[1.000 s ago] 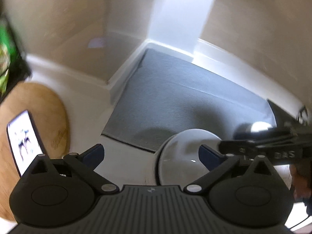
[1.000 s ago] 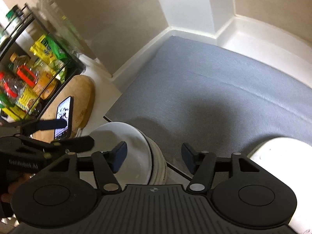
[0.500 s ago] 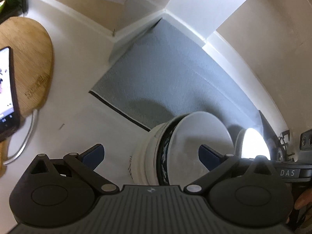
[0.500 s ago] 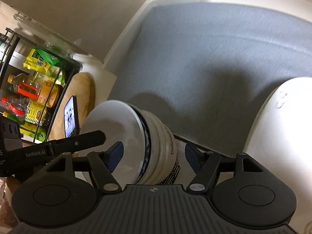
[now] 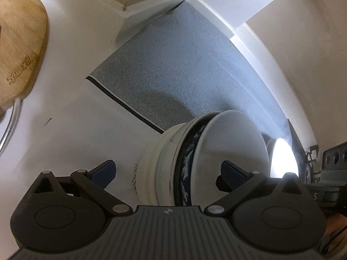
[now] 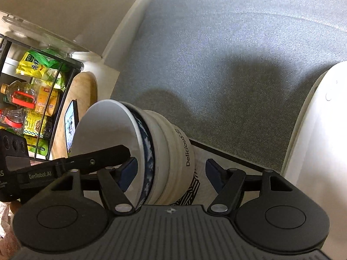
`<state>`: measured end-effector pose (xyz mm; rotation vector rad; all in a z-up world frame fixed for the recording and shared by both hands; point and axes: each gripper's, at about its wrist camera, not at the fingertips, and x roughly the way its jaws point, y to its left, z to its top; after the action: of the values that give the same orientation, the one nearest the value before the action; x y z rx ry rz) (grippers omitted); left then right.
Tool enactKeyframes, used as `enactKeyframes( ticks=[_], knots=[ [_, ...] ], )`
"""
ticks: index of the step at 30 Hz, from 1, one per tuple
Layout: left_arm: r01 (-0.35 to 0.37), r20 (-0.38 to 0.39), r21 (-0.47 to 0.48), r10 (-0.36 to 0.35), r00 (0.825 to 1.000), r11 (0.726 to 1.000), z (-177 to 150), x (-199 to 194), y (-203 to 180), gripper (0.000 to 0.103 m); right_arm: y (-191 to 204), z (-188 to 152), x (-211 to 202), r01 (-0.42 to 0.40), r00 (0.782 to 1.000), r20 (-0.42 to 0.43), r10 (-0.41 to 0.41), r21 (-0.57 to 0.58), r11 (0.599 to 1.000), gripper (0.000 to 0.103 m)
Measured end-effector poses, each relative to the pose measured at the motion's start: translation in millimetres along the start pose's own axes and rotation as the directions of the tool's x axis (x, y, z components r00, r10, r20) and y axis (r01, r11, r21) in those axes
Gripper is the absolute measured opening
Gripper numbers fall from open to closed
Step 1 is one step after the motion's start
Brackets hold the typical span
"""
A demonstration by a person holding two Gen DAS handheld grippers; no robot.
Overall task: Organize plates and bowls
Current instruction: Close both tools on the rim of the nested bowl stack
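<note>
Through my left wrist view, I am holding my left gripper (image 5: 168, 171) over a stack of bowls (image 5: 173, 169) standing on the white worktop (image 5: 71, 130). My fingers (image 5: 103, 172) are spread apart, released, one at 9 o'clock of the stack and the other in front of the top bowl's white inside; neither is pressing on it. The stack is sitting at the near edge of a grey mat (image 5: 180, 73), which is stretching away toward 12 o'clock into the corner. A wooden board (image 5: 19, 41) is lying at 10 o'clock, well apart from the bowls. At 3 o'clock a white plate (image 5: 282, 158) is glowing in the light, and part of my other tool is showing beside it.

Through my right wrist view, my right gripper (image 6: 171, 170) is straddling the same stack of bowls (image 6: 164, 151), with fingers (image 6: 213, 174) parted and gripping nothing; whether either pad is brushing a bowl I cannot tell. The top bowl is white inside, the next has a dark blue pattern, and the lowest is cream with lettering. The grey mat (image 6: 227, 43) is filling 12 to 2 o'clock. A white plate (image 6: 321, 119) is lying at 3 o'clock. At 9 o'clock, a wire rack (image 6: 32, 99) is holding packets and bottles, with a phone (image 6: 70, 123) propped just beside it.
</note>
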<state>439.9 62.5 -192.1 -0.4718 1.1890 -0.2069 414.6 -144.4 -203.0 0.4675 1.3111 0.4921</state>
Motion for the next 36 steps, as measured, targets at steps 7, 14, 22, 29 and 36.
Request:
enactKeyframes(
  ticks=[7,14,22,29,36],
  knots=[
    [0.026,-0.014,-0.018,-0.026,1.000,0.999,2.6,5.9,4.5,0.103,-3.1,3.1,7.9,0.005,1.000,-0.024,-0.005,0.005,1.000,0.072],
    [0.065,-0.023,-0.025,-0.066,0.998,0.998,4.6,7.3,7.6,0.103,-4.5,4.9,10.4,-0.002,1.000,-0.029,0.003,0.009,1.000,0.073],
    [0.108,-0.032,-0.040,-0.109,0.993,0.993,8.9,12.6,10.2,0.103,-6.4,4.9,9.8,-0.017,1.000,-0.021,0.017,0.024,1.000,0.078],
    [0.113,-0.029,-0.012,-0.114,0.993,0.993,7.8,12.9,7.3,0.103,-1.3,2.5,12.4,-0.060,0.998,-0.020,0.059,-0.045,0.997,0.098],
    [0.131,-0.045,-0.026,-0.132,0.990,0.991,11.8,13.4,10.4,0.103,0.6,1.3,17.2,-0.068,0.998,-0.012,0.067,-0.064,0.996,0.103]
  ],
)
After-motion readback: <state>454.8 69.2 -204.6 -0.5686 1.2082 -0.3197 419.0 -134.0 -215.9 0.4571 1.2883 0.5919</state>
